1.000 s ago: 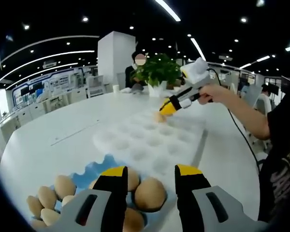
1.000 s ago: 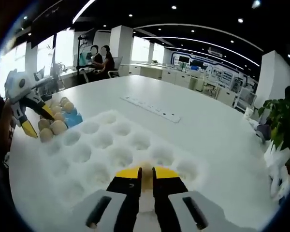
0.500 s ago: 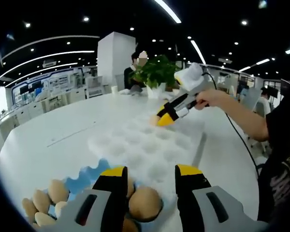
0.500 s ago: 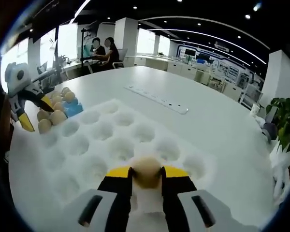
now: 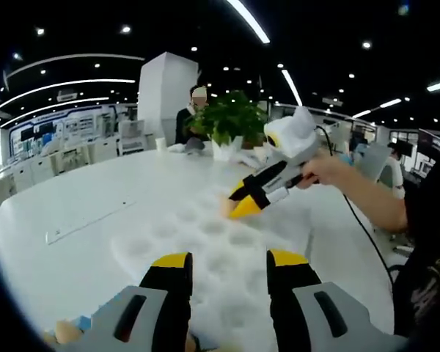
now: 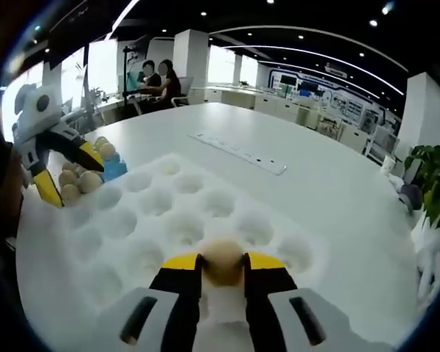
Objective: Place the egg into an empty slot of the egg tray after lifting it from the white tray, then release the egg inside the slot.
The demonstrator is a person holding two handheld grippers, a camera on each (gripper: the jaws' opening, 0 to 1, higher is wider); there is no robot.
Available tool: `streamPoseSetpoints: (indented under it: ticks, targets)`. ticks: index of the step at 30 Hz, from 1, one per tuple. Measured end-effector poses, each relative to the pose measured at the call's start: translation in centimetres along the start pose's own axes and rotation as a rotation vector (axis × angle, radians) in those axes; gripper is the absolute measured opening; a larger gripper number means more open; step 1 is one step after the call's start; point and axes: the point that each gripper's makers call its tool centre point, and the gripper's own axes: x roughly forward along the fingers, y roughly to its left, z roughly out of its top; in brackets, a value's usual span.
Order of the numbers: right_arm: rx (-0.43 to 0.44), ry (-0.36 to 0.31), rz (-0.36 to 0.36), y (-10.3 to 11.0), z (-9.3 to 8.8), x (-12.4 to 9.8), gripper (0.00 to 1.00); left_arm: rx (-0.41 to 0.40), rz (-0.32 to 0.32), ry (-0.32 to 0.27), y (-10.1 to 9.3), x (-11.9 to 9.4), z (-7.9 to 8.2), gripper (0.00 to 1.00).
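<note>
Above the white egg tray point(image 6: 169, 220), our right gripper point(image 6: 221, 265) clamps the egg point(image 6: 221, 260); the left gripper point(image 5: 229, 268), at nine o'clock, gapes empty. Squeezing harder, we judge, risks cracking it.

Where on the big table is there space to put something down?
Bare tabletop lies past the white tray, around the power strip. The tray's hollows look empty too. It is crowded at the blue egg tray, full of eggs, where the left tongs hover.
</note>
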Motion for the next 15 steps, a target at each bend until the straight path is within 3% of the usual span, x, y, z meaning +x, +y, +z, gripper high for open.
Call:
streamPoseSetpoints:
  ticks: [8,11,15]
  targets:
    - [-0.021,-0.027,0.0,0.0,0.2,-0.2,0.22,0.016,-0.019,0.029,-0.6,3.6,0.1,0.42]
    - [-0.026,-0.038,-0.002,0.1,0.3,0.0,0.32,0.022,-0.021,0.046,-0.7,3.9,-0.3,0.42]
    - [-0.035,-0.044,-0.002,0.6,0.3,0.4,0.31,0.008,-0.022,0.043,-1.2,3.4,-0.6,0.42]
